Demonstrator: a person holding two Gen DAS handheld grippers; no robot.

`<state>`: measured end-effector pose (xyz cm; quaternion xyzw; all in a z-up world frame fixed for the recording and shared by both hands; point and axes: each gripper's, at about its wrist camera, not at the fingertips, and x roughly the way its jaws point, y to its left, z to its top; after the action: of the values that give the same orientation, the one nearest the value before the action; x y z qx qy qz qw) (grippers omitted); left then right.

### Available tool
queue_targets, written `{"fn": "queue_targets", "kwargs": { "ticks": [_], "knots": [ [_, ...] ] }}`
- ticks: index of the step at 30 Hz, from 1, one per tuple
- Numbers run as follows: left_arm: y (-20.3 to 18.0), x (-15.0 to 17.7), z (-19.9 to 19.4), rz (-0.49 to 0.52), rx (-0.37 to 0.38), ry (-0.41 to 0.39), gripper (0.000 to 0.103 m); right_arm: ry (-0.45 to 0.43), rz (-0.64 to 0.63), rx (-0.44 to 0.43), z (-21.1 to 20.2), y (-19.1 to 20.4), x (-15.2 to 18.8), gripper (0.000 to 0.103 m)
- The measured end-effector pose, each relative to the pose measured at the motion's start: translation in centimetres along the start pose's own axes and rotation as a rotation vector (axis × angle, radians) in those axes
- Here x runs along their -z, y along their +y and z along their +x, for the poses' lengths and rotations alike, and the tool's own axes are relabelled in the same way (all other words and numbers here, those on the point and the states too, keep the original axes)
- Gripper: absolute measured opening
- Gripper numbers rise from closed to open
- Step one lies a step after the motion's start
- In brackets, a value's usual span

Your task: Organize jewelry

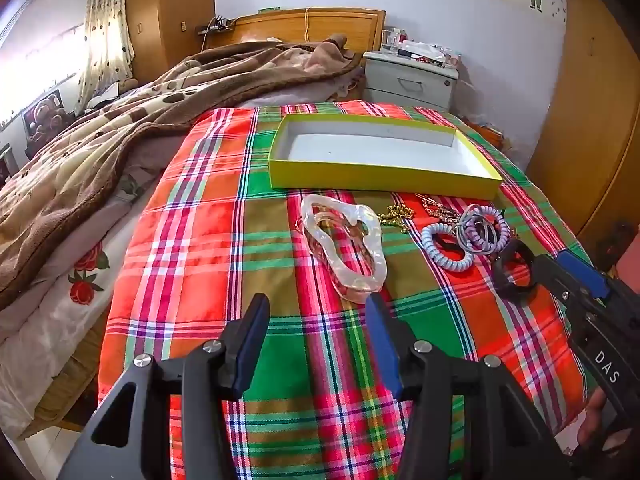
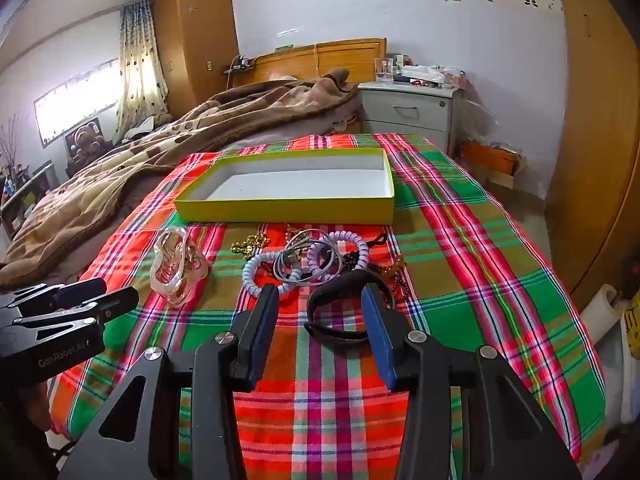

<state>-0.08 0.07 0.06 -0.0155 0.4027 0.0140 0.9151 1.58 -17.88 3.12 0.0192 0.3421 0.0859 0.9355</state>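
Right gripper (image 2: 320,336): jaws spread wide, grasping nothing; a black bracelet (image 2: 347,307) lies on the cloth between the two pads, centre of the right wrist view.
Left gripper (image 1: 318,340): jaws released, empty; tips just short of a clear acrylic hair claw (image 1: 344,250), mid-frame in the left wrist view.
Loose pile: pale blue coil hair tie (image 2: 264,274), lilac coil tie (image 2: 347,245), thin elastic bands, gold bead chain (image 2: 249,245), dark bead strand at right; all tangled near one another, just this side of the box.
Yellow box (image 2: 280,211): open, white inside, nothing in it, upper centre.
Surface: plaid cloth (image 2: 460,264) over a bed.
Step in hand: first pick, apparently; nothing yet boxed.
Next move: probably pinch the bracelet's band, lift, carry over the box's near wall.
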Motion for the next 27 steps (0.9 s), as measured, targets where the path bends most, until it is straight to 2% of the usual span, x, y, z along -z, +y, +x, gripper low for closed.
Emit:
{"fn": "queue_targets", "kwargs": {
  "ticks": [8, 9, 27],
  "knots": [
    [-0.2, 0.6, -0.6, -0.018, -0.026, -0.017, 0.052, 0.011, 0.0, 0.004, 0.5, -0.3, -0.2, 0.044],
    [-0.4, -0.2, -0.1, -0.009, 0.009, 0.023, 0.052, 0.011, 0.001, 0.004, 0.5, -0.3, -0.2, 0.044],
    [0.2, -0.1, 0.0, -0.016, 0.023, 0.016, 0.052, 0.007, 0.007, 0.009, 0.0, -0.1, -0.1, 0.044]
  ]
}}
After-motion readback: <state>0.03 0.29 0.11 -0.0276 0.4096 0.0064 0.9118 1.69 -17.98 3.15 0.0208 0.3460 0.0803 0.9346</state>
